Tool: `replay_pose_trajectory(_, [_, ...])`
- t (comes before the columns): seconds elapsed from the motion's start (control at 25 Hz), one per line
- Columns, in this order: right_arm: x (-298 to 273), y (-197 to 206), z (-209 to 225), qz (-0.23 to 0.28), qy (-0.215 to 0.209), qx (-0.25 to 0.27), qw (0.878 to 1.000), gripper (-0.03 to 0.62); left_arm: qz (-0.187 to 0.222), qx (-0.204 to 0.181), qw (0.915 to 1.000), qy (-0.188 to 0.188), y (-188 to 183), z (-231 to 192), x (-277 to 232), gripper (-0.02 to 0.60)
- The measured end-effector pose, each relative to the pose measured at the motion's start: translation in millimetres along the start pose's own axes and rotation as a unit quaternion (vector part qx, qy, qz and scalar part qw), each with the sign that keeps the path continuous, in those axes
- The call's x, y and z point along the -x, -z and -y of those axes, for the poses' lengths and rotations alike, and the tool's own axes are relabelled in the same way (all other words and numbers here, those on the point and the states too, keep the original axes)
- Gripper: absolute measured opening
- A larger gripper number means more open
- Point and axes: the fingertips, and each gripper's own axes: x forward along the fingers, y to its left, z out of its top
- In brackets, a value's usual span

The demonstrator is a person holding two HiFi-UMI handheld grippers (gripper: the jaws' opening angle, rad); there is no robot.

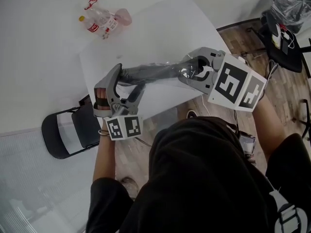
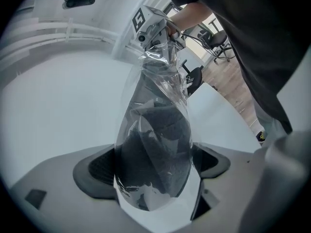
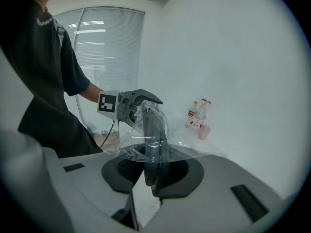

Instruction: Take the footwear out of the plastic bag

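Two grippers hold one load above the white table [image 1: 160,28] in the head view. Your left gripper [image 1: 127,79] and your right gripper [image 1: 192,71] each have one end of the plastic bag [image 1: 181,72]. The dark grey footwear [image 1: 146,73] lies lengthwise inside the bag, clear of the tabletop. At the table's far side are clear bottles [image 1: 103,21] with a red label, its writing too small to read. Black-and-white square markers cover both gripper cubes.

In the left gripper view your jaws stand wide but are clamped. The bag's fat end, filled with the footwear, sits between the pads and touches both. Its crumpled neck runs up to the right gripper [image 2: 155,30], which pinches it.

In the right gripper view your jaws are set narrow on the bag. The footwear's thin edge is between the pads and loose film spreads over them. Beyond, the left gripper [image 3: 138,106] grips the other end.
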Motion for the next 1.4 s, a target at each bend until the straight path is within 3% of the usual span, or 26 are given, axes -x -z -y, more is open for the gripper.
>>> replay_pose_trajectory(0.16, [-2.9, 2.7, -2.4, -0.004, -0.006, 0.004, 1.000, 0.083, 0.000, 0.008, 0.9993, 0.036, 4.4, 14.3, 4.3, 0.502])
replay_pose_trajectory(0.32, [-2.0, 9.2, -13.2, -0.028, 0.005, 0.056, 0.998, 0.077, -0.004, 0.022, 0.9925, 0.120, 13.9, 49.5, 7.4, 0.503])
replay_pose_trajectory(0.44, [-5.2, 8.8, -26.4, -0.038, -0.006, 0.125, 0.991, 0.077, -0.016, 0.086, 0.9820, 0.167, 24.9, 57.4, 15.7, 0.503])
replay_pose_trajectory(0.56, [-8.1, 0.8, -38.1, -0.030, -0.022, 0.185, 0.982, 0.077, -0.033, 0.127, 0.9650, 0.227, 33.4, 67.3, 23.4, 0.503])
replay_pose_trajectory(0.72, [-19.2, -10.7, -50.7, -0.028, -0.033, 0.271, 0.962, 0.076, -0.061, 0.104, 0.9491, 0.291, 41.7, 88.7, 30.0, 0.496])
replay_pose_trajectory(0.76, [-22.6, -13.1, -54.0, -0.027, -0.036, 0.286, 0.957, 0.077, -0.066, 0.095, 0.9491, 0.293, 44.6, 91.0, 31.7, 0.428])
replay_pose_trajectory(0.8, [-25.2, -15.2, -56.8, -0.024, -0.039, 0.295, 0.954, 0.076, -0.068, 0.088, 0.9510, 0.288, 46.5, 91.3, 33.1, 0.257])
replay_pose_trajectory(0.84, [-27.0, -17.2, -58.7, -0.020, -0.041, 0.300, 0.953, 0.077, -0.069, 0.087, 0.9527, 0.283, 47.9, 91.1, 34.4, 0.174])
replay_pose_trajectory(1.4, [-29.9, -22.1, -56.7, -0.009, -0.043, 0.295, 0.954, 0.077, -0.073, 0.102, 0.9487, 0.291, 57.8, 90.0, 38.6, 0.149])
